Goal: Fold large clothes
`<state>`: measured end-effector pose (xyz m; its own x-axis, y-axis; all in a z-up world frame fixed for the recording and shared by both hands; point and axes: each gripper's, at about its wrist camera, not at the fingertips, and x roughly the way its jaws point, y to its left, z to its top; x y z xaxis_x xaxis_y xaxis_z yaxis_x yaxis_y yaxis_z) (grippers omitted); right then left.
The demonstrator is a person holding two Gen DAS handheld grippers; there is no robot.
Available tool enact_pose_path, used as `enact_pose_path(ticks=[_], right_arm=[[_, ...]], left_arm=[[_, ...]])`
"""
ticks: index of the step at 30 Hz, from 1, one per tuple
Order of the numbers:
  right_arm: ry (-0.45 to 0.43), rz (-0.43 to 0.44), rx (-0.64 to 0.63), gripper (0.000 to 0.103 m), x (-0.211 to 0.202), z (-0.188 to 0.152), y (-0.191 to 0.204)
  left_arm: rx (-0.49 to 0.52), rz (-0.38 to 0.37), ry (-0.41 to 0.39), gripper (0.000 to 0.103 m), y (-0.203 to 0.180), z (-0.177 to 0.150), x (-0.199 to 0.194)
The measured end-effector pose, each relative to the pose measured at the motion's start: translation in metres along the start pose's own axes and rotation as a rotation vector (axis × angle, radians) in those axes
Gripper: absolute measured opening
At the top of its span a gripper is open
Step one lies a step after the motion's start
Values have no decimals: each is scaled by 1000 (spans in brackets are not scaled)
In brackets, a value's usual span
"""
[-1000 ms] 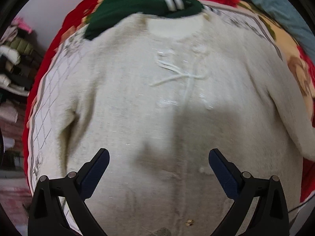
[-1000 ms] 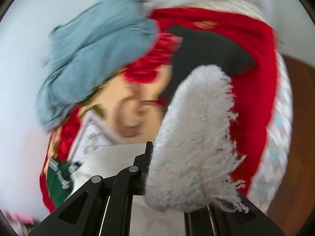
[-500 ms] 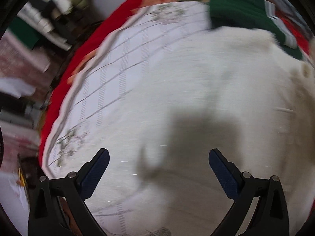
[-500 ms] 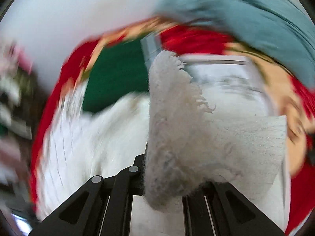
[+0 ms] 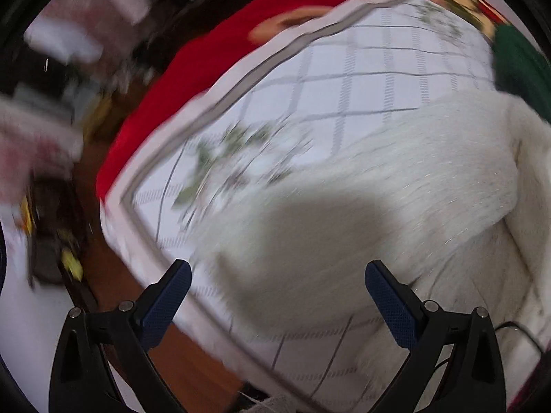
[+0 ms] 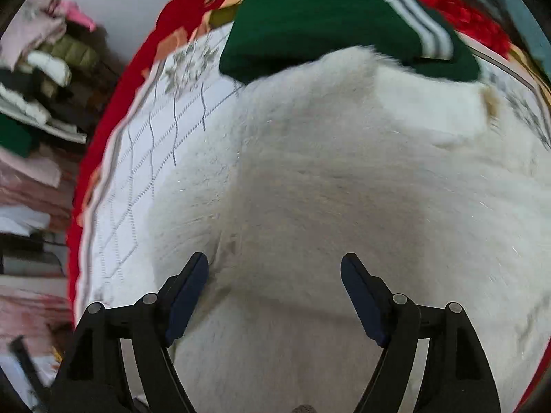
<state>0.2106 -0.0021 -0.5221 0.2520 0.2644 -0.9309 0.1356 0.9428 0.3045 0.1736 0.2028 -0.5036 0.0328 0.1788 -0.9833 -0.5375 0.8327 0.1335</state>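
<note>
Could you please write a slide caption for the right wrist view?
Open right gripper hovering over fluffy cream knit sweater spread on quilted white bedspread, beside folded green striped garment.

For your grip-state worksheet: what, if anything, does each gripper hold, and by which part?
Nothing. The left gripper and right gripper are both open above the white sweater.

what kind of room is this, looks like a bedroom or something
Most likely a bedroom at home. A cream sweater lies on a quilted bed cover over a red blanket, a folded green garment sits beyond it, and piles of clothes are stacked beside the bed.
</note>
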Motion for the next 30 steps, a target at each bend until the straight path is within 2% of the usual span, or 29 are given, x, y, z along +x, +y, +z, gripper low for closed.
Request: enact_pose_path(ticks=[3, 6, 7, 8, 9, 11, 14, 19, 21, 23, 25, 26, 28, 29, 30], right_arm=[[29, 6, 96, 81, -20, -28, -24], [70, 7, 146, 81, -21, -35, -48], [95, -1, 156, 81, -15, -47, -50], [114, -4, 164, 81, -13, -37, -56], [133, -5, 172, 81, -6, -37, -62], [155, -5, 178, 81, 7, -41, -62], [163, -21, 168, 81, 20, -47, -51], [151, -87, 162, 81, 30, -45, -35], [150, -103, 164, 81, 30, -44, -35], [152, -93, 169, 81, 35, -44, -30], [150, -89, 155, 81, 36, -43, -25], [145, -88, 147, 81, 36, -43, -23], [128, -82, 129, 81, 34, -43, -18], [122, -77, 126, 81, 33, -44, -16], [119, -71, 124, 81, 33, -44, -15]], left_arm=[[-147, -85, 103, 102, 29, -18, 18], [-301, -176, 209, 102, 50, -36, 53], [-341, -202, 225, 101, 53, -38, 64], [-367, -219, 232, 96, 55, -39, 73], [-392, -232, 239, 76, 55, -38, 85], [-418, -253, 238, 56, 54, -30, 101], [-405, -233, 137, 23, 55, -14, 93], [-357, -154, -53, 22, 84, 49, 83], [-320, -151, -100, 23, 89, 76, 90], [-254, -174, -93, 23, 85, 103, 101], [-256, -204, -89, 25, 88, 108, 100], [-263, -229, -104, 29, 92, 108, 94], [-297, -302, -116, 49, 100, 100, 81], [-332, -351, -117, 68, 106, 95, 73], [-386, -391, -113, 74, 115, 82, 69]])
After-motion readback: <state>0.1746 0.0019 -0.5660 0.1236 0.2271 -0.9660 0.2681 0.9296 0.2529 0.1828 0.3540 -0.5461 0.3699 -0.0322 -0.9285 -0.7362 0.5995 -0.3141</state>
